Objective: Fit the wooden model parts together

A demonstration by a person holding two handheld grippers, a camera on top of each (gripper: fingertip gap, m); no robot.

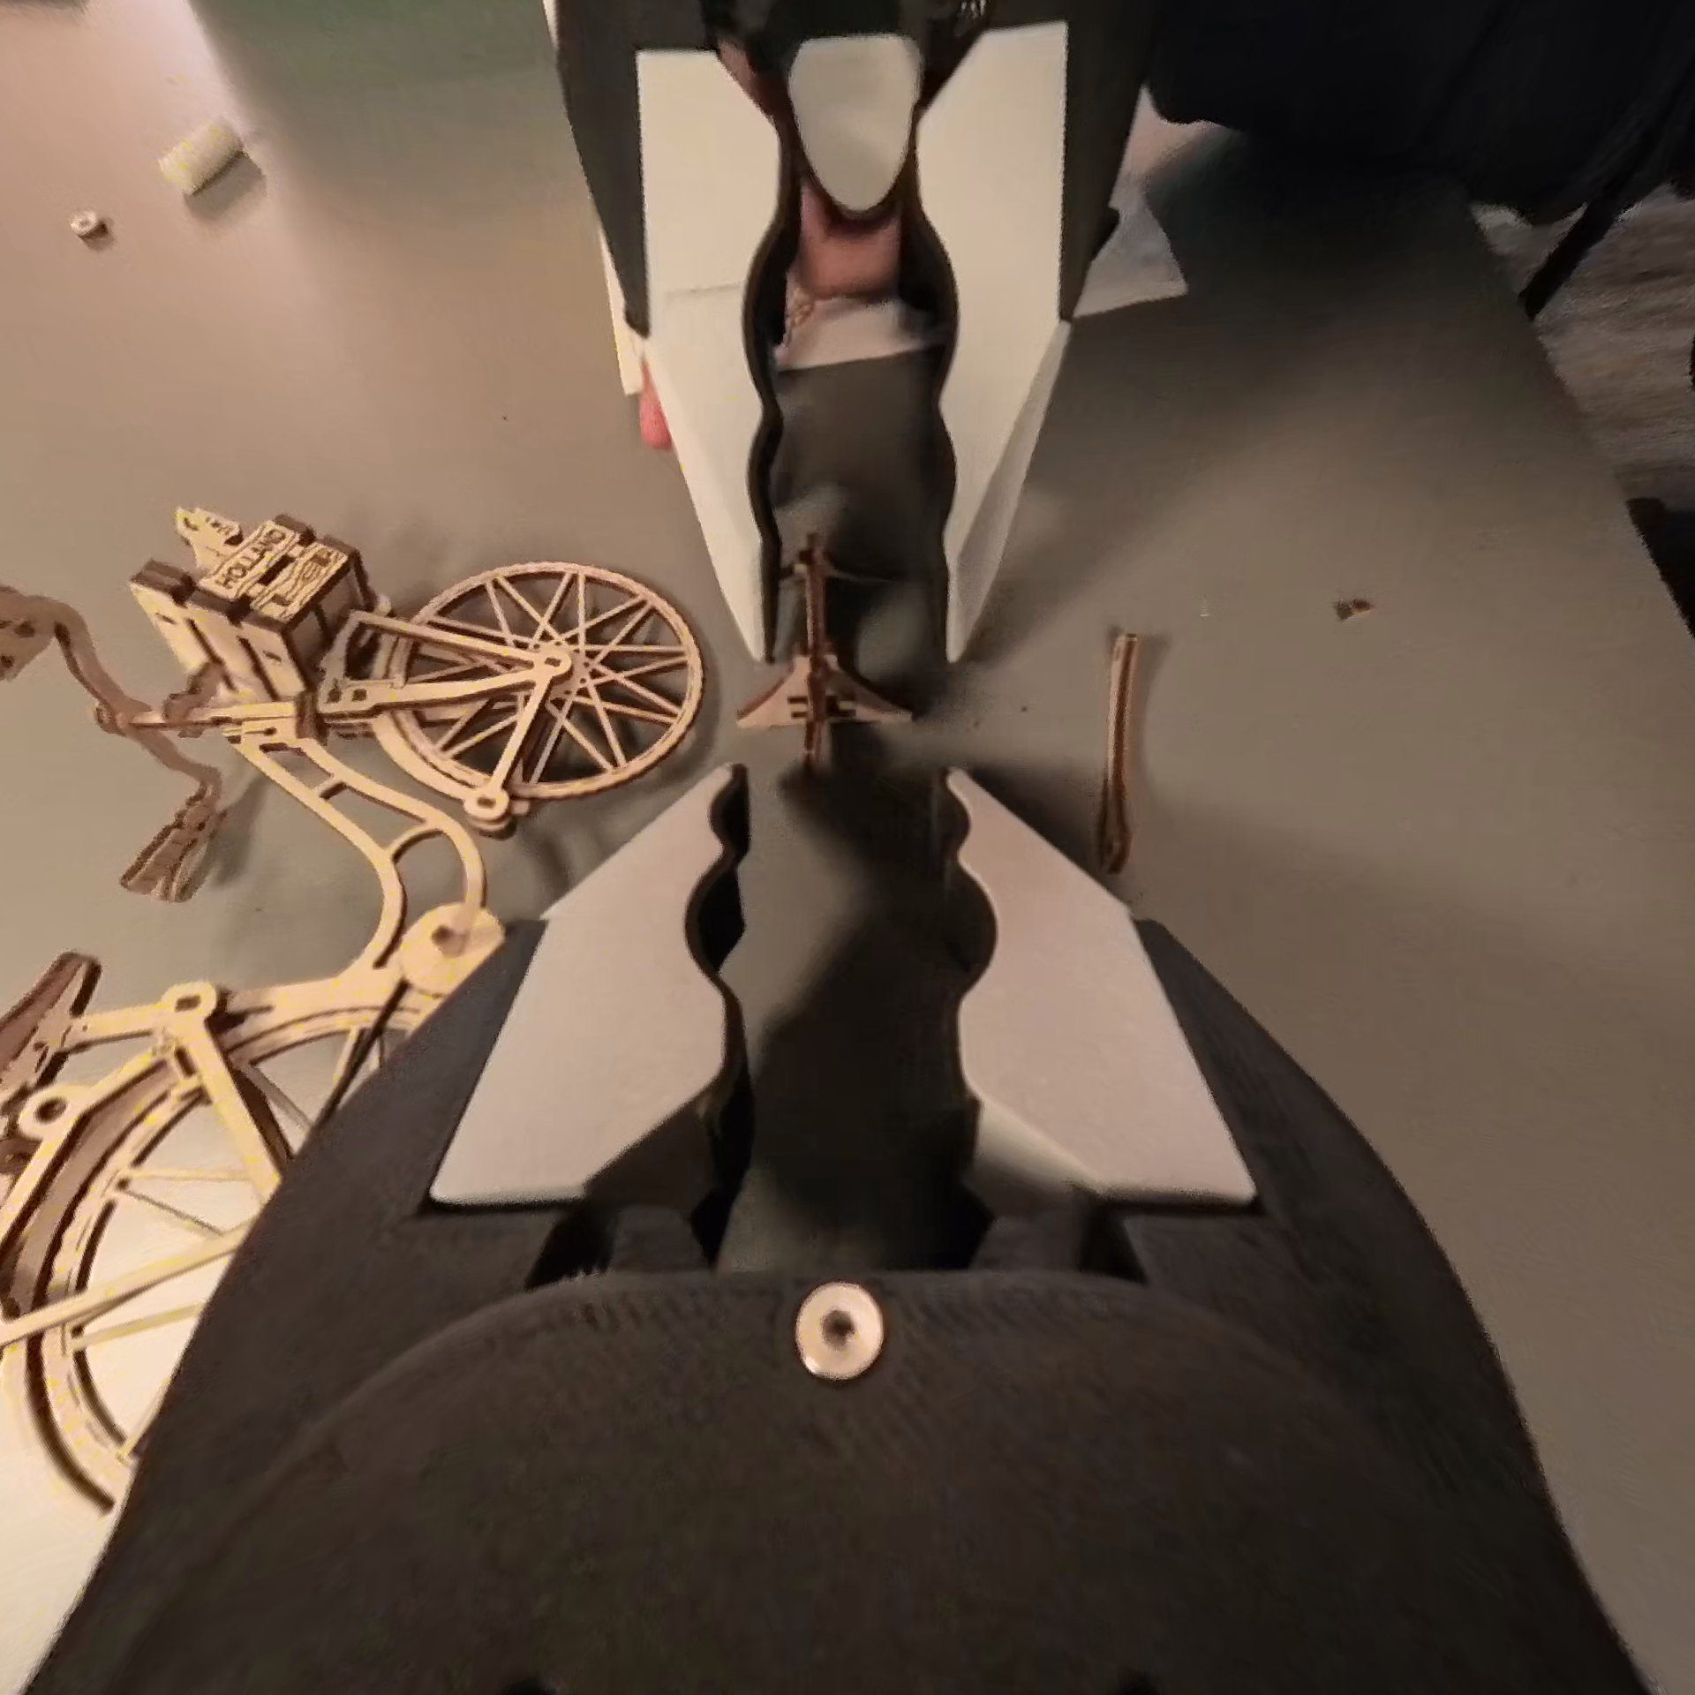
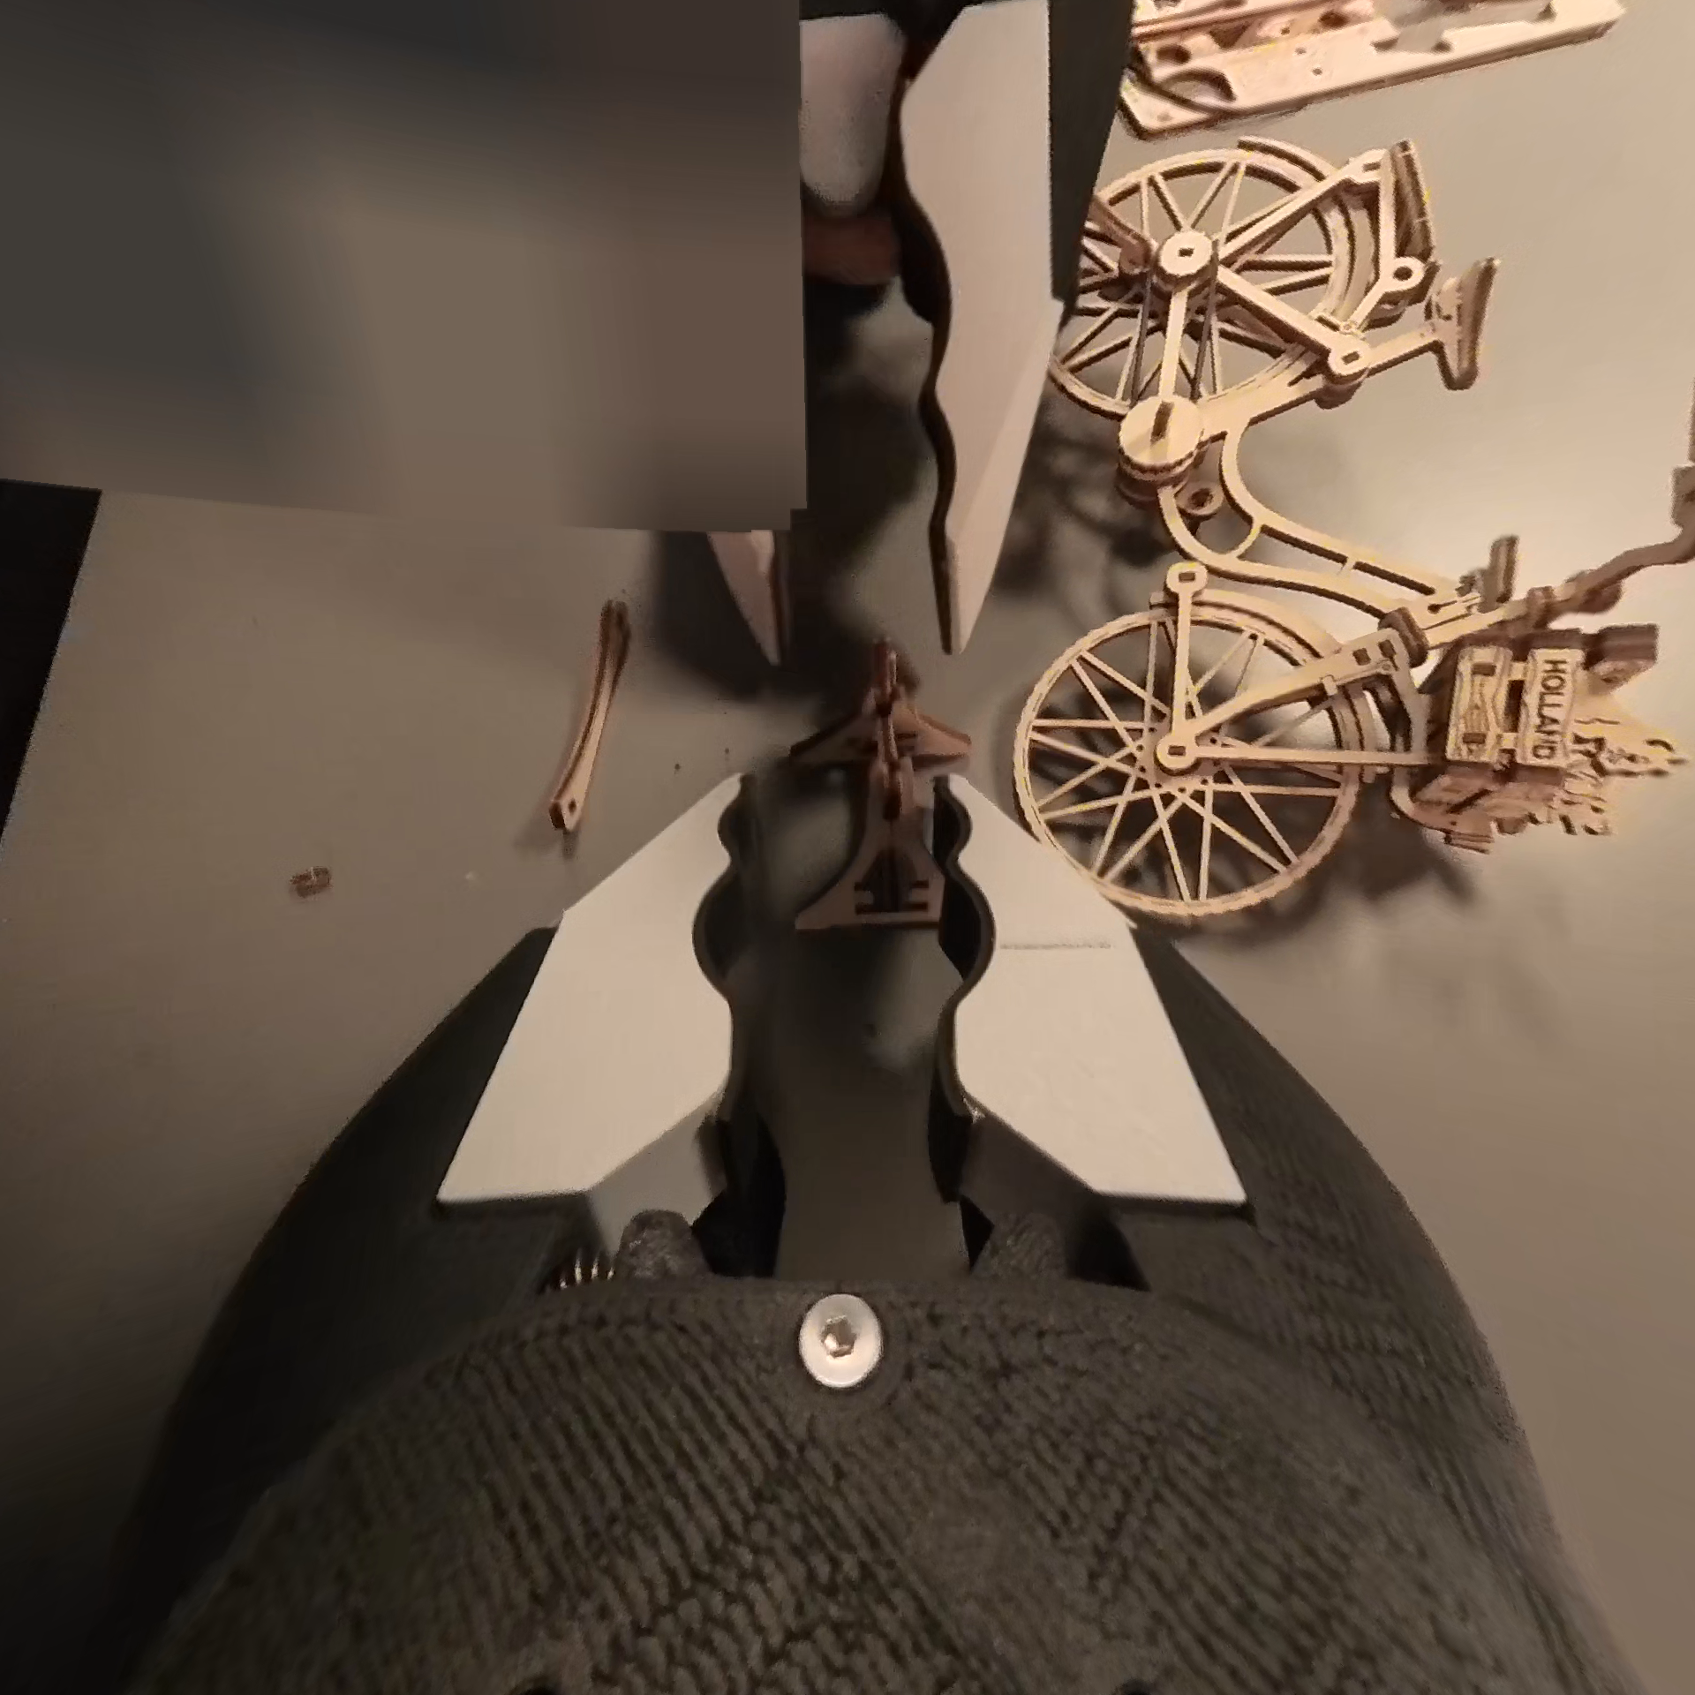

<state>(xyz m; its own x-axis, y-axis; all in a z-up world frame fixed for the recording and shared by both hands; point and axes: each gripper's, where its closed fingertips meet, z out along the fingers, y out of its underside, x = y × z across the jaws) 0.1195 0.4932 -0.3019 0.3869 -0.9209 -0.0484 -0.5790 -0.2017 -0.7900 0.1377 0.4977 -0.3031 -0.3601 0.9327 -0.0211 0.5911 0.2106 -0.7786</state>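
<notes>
A small wooden stand piece (image 1: 816,711), made of crossed flat parts, sits on the grey table (image 1: 1284,825) between the two grippers, which face each other. My left gripper (image 1: 844,780) is open and empty, with its tips just short of the piece. My right gripper (image 2: 848,789) is open, and the stand piece (image 2: 871,853) lies between its fingers, close to the right one, with a gap on the left. The right gripper also shows in the left wrist view (image 1: 858,642). The left gripper shows in the right wrist view (image 2: 862,642), partly hidden by a blurred patch.
A mostly built wooden bicycle model (image 1: 514,697) lies flat beside the grippers and also shows in the right wrist view (image 2: 1192,761). A curved wooden strip (image 1: 1119,752) and a tiny chip (image 1: 1353,605) lie on the other side. Wooden part sheets (image 2: 1330,55) lie far off. The table edge (image 1: 1559,459) is near. The grippers are tip to tip, or close to it.
</notes>
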